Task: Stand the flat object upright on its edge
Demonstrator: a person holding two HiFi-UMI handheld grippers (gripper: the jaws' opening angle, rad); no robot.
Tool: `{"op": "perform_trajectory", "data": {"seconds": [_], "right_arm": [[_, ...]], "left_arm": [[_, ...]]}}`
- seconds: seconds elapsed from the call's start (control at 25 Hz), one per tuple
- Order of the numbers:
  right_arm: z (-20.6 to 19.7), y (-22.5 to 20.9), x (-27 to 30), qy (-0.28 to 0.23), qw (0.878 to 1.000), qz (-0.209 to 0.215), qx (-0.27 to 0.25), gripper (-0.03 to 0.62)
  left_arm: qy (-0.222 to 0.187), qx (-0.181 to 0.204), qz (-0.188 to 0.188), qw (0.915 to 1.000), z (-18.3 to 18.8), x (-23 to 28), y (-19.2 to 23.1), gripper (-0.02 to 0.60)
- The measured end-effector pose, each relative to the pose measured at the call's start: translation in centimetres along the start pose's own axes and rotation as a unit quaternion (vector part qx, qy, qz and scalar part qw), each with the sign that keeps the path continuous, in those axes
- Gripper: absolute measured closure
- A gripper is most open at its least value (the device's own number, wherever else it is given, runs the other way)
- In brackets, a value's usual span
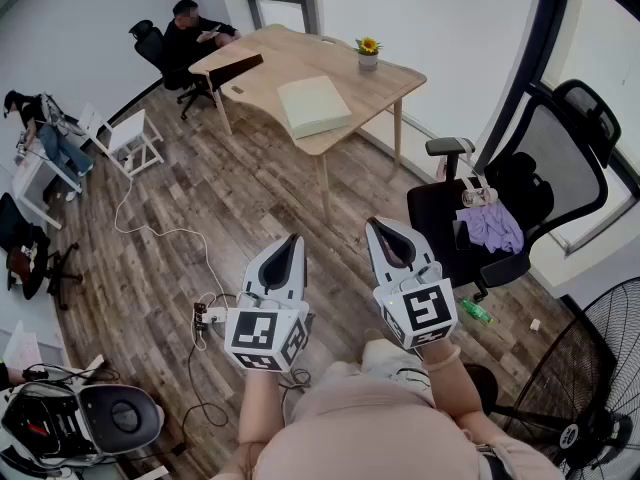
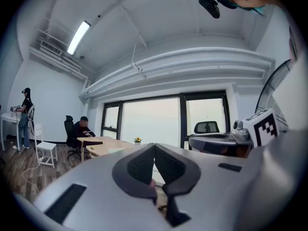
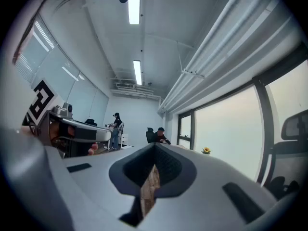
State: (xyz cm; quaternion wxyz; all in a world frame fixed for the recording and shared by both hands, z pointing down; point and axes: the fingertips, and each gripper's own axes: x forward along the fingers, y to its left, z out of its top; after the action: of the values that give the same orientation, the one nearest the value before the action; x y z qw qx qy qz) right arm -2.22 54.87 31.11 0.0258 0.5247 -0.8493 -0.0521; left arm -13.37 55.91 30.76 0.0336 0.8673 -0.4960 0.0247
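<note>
A flat cream pad (image 1: 313, 106) lies on the wooden table (image 1: 268, 56) across the room, far ahead of both grippers. In the left gripper view the pad (image 2: 114, 150) shows as a pale sliver on that table. My left gripper (image 1: 292, 238) is held close to my body above the wood floor, jaws shut with nothing between them. Beside it my right gripper (image 1: 376, 222) is also shut and empty. Both point toward the table. In their own views the left gripper (image 2: 154, 145) and the right gripper (image 3: 155, 145) show tips touching.
A small sunflower pot (image 1: 368, 54) stands on the table's far corner, and a dark board (image 1: 232, 69) lies at its left end. A person (image 1: 192, 36) sits behind the table. A black office chair (image 1: 500, 203) with purple cloth stands right; a fan (image 1: 595, 388) and floor cables (image 1: 165, 236) lie nearby.
</note>
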Motion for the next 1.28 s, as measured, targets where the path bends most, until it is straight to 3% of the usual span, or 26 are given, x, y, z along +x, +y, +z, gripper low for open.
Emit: {"op": "perform_trajectory", "data": {"seconds": [0.28, 0.64, 1.0, 1.28], "right_arm": [[-0.9, -2.4, 2.7, 0.004, 1.000, -0.014, -0.004, 0.594], [-2.1, -7.2, 7.1, 0.007, 1.000, -0.002, -0.004, 0.594], [-3.6, -12.2, 11.3, 0.011, 0.999, 0.018, 0.031, 0.594], [-4.6, -15.5, 13.9, 0.018, 0.999, 0.031, 0.020, 0.594]], "left_arm": [[0.003, 0.000, -0.005, 1.0000, 0.0, 3.2, 0.7, 0.571], [0.008, 0.002, -0.002, 1.0000, 0.6, 10.0, 1.4, 0.571], [0.013, -0.005, 0.009, 0.9999, 0.5, 16.4, 2.1, 0.571], [0.024, -0.014, 0.018, 0.9995, -0.2, 20.2, 2.2, 0.571]]}}
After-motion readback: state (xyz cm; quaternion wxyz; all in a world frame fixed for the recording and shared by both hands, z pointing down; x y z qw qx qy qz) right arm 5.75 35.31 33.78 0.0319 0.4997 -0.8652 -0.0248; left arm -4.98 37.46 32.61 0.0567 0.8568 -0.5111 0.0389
